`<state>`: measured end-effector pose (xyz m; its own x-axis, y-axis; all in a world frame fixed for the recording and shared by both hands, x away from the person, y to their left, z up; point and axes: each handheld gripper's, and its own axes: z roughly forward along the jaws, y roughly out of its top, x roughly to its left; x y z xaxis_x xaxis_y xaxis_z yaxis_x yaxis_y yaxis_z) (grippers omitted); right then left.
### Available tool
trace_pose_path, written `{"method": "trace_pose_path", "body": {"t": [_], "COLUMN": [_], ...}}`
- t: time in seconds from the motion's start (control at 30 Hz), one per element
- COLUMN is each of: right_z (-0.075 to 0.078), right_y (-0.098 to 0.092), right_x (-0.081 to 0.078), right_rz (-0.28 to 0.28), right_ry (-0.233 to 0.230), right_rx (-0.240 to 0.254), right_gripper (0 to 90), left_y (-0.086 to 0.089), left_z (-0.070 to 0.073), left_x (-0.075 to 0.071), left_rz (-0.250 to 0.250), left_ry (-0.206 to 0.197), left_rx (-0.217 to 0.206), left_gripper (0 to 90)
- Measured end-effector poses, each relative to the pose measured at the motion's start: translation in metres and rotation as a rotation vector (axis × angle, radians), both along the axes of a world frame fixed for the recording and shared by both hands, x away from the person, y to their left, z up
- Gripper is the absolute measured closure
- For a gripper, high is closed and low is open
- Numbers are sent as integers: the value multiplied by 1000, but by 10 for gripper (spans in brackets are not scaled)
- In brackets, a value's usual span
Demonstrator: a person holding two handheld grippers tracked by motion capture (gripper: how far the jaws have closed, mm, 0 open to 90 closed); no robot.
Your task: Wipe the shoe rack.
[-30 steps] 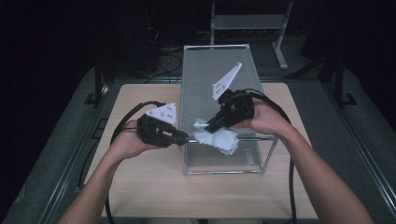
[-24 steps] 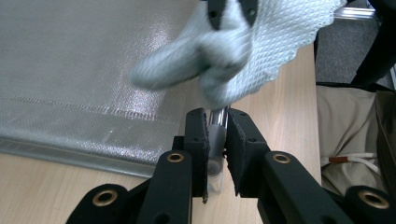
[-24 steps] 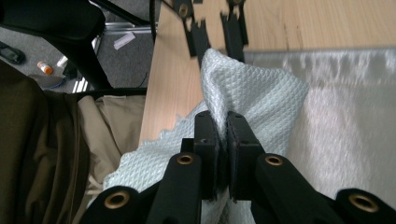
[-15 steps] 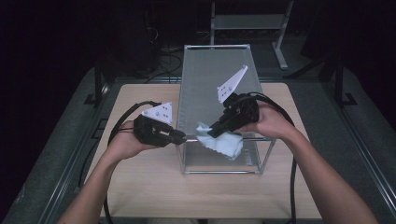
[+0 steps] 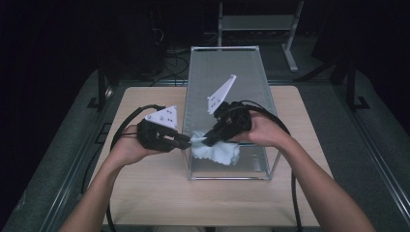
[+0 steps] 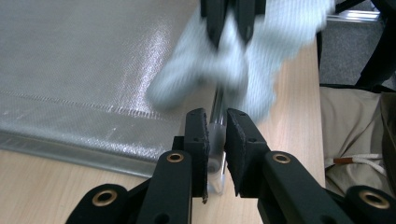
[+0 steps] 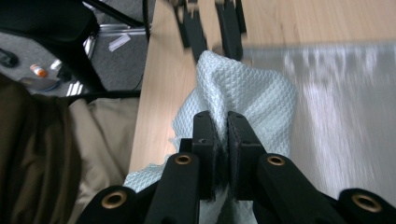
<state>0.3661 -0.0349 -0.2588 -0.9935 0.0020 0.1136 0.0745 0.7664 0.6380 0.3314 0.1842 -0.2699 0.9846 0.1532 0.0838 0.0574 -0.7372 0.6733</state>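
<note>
- The white cloth [image 5: 215, 152] hangs against the near left wall of the clear glass tank [image 5: 227, 87], which stands upright in the middle of the wooden table [image 5: 145, 193], its long axis running from 6 toward 12 o'clock in the high view.
- The right gripper [image 5: 209, 141] is clamped on the cloth: in the right gripper view its jaws pinch a fold of the waffle-weave fabric [image 7: 243, 98], and the rest drapes below and ahead of them.
- The left gripper [image 5: 186, 141] is closed on the tank's near left corner post; in the left gripper view a pale frame piece [image 6: 215, 135] sits squeezed between the pads.
- The relation that matters: the cloth lies at about 3 o'clock from the left gripper, just beside it, and at about 7 o'clock below the right gripper's body. The right hand [image 5: 263, 133] is nearer and already has it.
- The right forearm crosses in from 5 o'clock, with the gripper angled down toward 8 o'clock. The left hand [image 5: 126, 149] holds its gripper level, pointing toward 3 o'clock.
- The cloth is blurred in the left gripper view, so whether it actually presses on the glass is hard to say.
</note>
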Motion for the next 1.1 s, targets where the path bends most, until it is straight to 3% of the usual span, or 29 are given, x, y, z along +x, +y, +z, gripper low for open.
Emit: {"method": "trace_pose_path", "body": {"t": [0.07, 0.17, 0.37, 0.43, 0.63, 0.7, 0.97, 1.03, 1.1], "right_z": [-1, -2, -3, -3, -3, -3, -1, -2, -3], "right_y": [4, -7, -68, -77, -49, -53, -143, -152, -150], "right_x": [0, 0, -1, -2, -6, -6, -16, -17, -17], "right_rz": [-1, -14, -85, -104, -83, -86, -223, -241, -244], "right_ry": [-13, -3, 41, 39, -19, -16, 10, 9, 13], "right_rx": [5, 13, 10, 17, 22, 20, 1, 12, 22], "right_gripper": [827, 829, 831, 830, 828, 828, 827, 826, 826], "left_y": [2, 2, 1, 0, -1, 0, 3, 2, 3], "left_z": [0, 0, -1, -1, -1, -1, -2, -2, -2], "left_x": [1, 1, 0, 1, 1, 1, 5, 5, 5], "left_rz": [4, -5, 2, 0, 6, 4, 8, 7, 20], "left_ry": [9, 1, 2, 8, 2, 1, 19, 14, 12], "left_rx": [-9, -1, -7, 0, 19, 15, -8, 2, 5], "left_gripper": [781, 782, 782, 782, 778, 778, 778, 778, 777]}}
